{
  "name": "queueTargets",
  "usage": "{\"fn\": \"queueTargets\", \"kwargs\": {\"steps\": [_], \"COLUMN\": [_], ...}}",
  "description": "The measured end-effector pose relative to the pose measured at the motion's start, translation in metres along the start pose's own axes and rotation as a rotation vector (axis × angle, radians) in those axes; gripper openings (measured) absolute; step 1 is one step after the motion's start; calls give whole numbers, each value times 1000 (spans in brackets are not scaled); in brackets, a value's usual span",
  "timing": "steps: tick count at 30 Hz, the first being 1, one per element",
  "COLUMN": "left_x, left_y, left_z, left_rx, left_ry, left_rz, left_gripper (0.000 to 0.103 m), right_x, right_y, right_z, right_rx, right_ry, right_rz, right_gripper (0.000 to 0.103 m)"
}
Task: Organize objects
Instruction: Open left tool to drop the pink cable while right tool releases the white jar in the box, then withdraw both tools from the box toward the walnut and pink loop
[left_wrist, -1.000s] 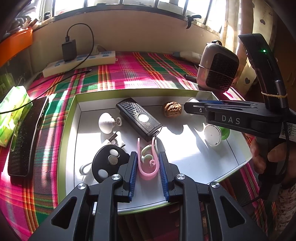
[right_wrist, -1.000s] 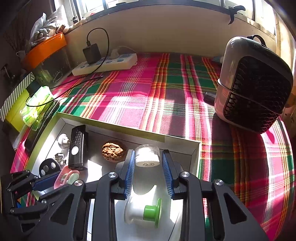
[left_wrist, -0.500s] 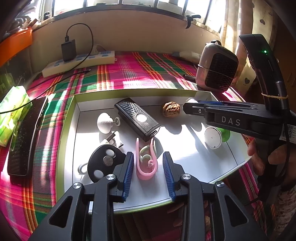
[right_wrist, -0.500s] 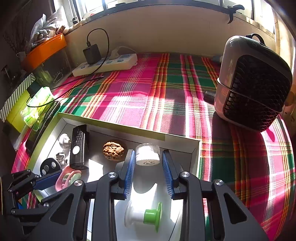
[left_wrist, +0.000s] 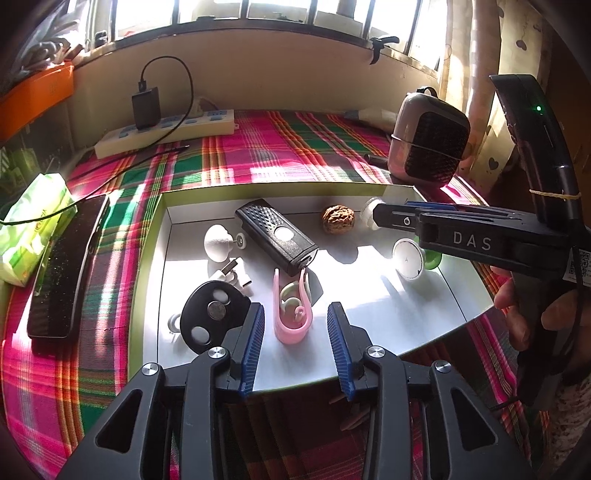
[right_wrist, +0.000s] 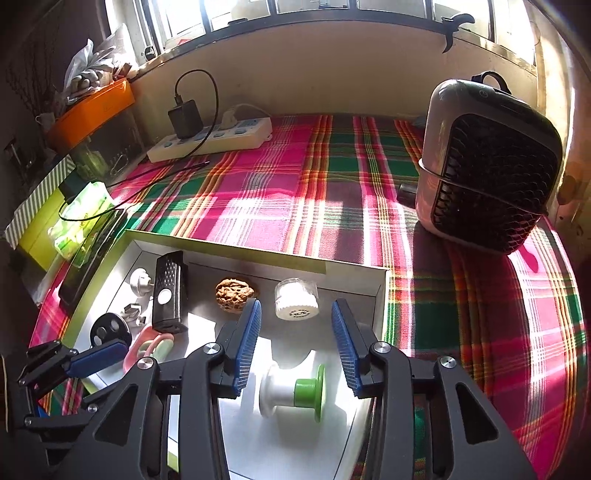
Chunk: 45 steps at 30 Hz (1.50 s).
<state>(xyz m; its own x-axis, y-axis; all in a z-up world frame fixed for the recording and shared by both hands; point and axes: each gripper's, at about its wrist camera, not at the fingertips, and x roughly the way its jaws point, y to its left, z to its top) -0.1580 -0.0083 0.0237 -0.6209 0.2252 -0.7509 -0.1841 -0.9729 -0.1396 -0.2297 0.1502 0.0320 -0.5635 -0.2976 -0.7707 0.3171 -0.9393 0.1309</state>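
The left gripper (left_wrist: 295, 334) has just been opening; its blue pads stand apart on both sides of the pink clip (left_wrist: 291, 314) and do not touch it. The right gripper (right_wrist: 294, 334) has just been opening too. Its pads stand free around the small clear jar (right_wrist: 296, 299), which rests at the far right of the tray (right_wrist: 380, 291).

The big heater (right_wrist: 487, 162) stands far right on the checked cloth (right_wrist: 295, 184). The tray's near edge is hidden behind the gripper arms. Inside it, the black remote (left_wrist: 277, 236) lies in the middle, the white and green spool (right_wrist: 291, 391) lies near, partly behind a finger, and the black round fob (left_wrist: 208, 317) lies left. The walnut (left_wrist: 338, 218) sits far back. A small white plug (left_wrist: 231, 273) is hard to make out.
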Motion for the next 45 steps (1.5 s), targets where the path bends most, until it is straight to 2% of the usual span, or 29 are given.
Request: {"fn": "queueTargets", "kwargs": {"steps": [20, 31, 45], "left_x": [-45, -58, -60], "left_y": [-7, -10, -27], "left_z": [-22, -41, -66], "left_rx": [3, 0, 21], "left_ry": [-69, -75, -44], "left_rz": [10, 16, -55], "left_gripper": [34, 34, 36], "right_x": [-55, -79, -94], "right_y": [18, 23, 30], "right_z": [-30, -55, -94], "right_rx": [7, 18, 2], "right_ry": [-92, -138, -140], "right_rz": [1, -1, -12], "right_gripper": [41, 41, 41]}}
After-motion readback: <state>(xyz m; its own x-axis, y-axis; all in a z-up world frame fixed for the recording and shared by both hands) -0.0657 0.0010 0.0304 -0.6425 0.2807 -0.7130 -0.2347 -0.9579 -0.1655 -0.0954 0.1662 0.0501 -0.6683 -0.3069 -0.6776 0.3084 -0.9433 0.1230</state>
